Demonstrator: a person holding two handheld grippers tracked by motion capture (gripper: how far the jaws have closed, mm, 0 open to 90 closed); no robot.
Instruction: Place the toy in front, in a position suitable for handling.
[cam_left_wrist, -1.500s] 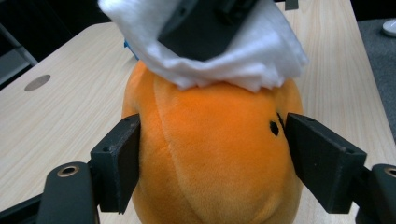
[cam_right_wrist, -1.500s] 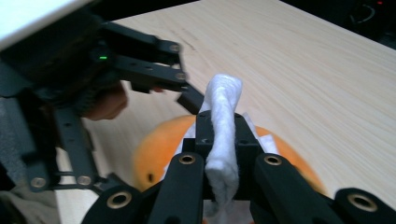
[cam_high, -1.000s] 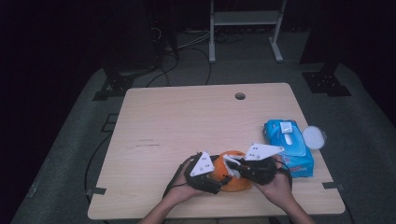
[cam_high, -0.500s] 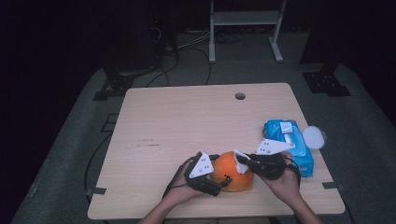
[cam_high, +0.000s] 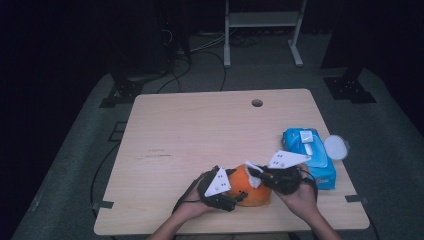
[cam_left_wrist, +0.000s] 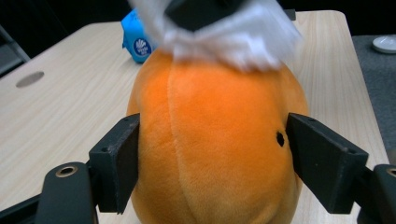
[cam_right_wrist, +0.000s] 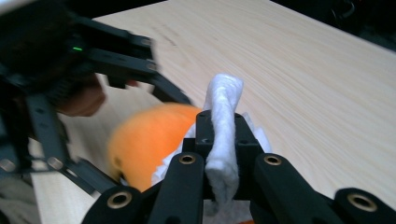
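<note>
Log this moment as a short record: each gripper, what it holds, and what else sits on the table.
left gripper: jaws either side of the orange plush toy, pads against its flanks; they have just been closing on it
right gripper: shut on a white wipe, pressed to the toy's top
toy: resting on the wooden table, near the front edge
blue wipes pack: at the table's right edge
white round lid: beside the pack

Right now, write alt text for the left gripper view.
An orange plush toy sits between the left gripper's two black jaws, which touch its sides. A white wipe presses on its top, with a blue wipes pack behind on the wooden table.
</note>
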